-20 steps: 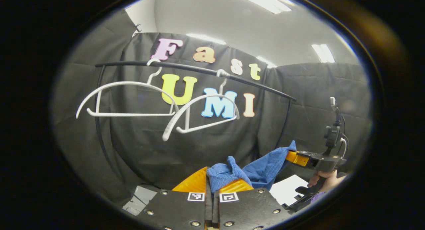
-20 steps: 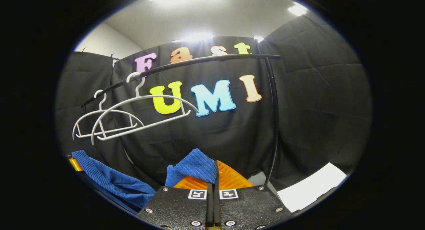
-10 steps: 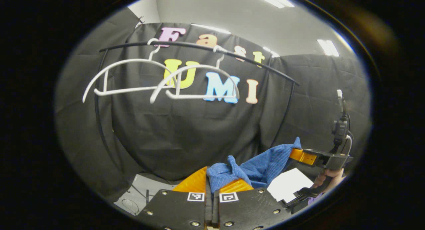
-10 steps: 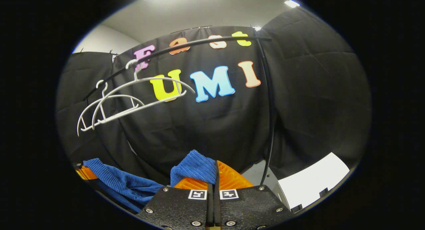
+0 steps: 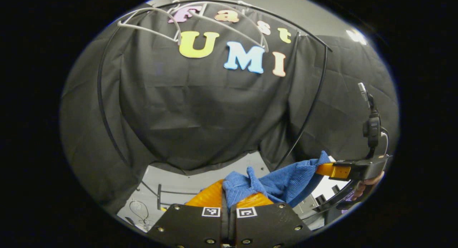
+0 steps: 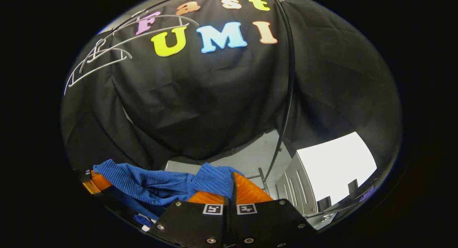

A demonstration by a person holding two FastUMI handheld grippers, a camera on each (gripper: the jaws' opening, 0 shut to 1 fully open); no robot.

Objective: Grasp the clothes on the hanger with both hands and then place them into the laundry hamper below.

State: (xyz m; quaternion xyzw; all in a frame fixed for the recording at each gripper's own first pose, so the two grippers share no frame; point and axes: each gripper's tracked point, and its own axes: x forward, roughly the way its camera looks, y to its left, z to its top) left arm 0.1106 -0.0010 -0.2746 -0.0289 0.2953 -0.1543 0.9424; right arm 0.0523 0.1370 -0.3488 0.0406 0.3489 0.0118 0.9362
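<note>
In the left gripper view the left gripper (image 5: 229, 197) is clamped on a bunched edge of the blue ribbed garment (image 5: 282, 183), its two fingers pressed together with the cloth squeezed between them; the garment stretches away to the right, where the right gripper (image 5: 327, 169), held by a hand (image 5: 365, 185), grips its far end. In the right gripper view the right gripper (image 6: 232, 190) is likewise closed on a fold of the blue ribbed garment (image 6: 154, 183), and the cloth runs off to the left toward the left gripper (image 6: 93, 182) low at the edge. Each gripper body carries a pair of small square black-and-white coded markers (image 6: 230, 209), no readable words on them. Two white hangers (image 5: 186, 17) hang bare on the black rail (image 5: 315, 37) high at the top, well apart from the garment. The white laundry hamper (image 6: 322, 176), with slotted sides, sits low on the right, near the rack's upright post (image 6: 286, 97); the garment is not in it, though how far above it the cloth hangs is hard to judge.
</note>
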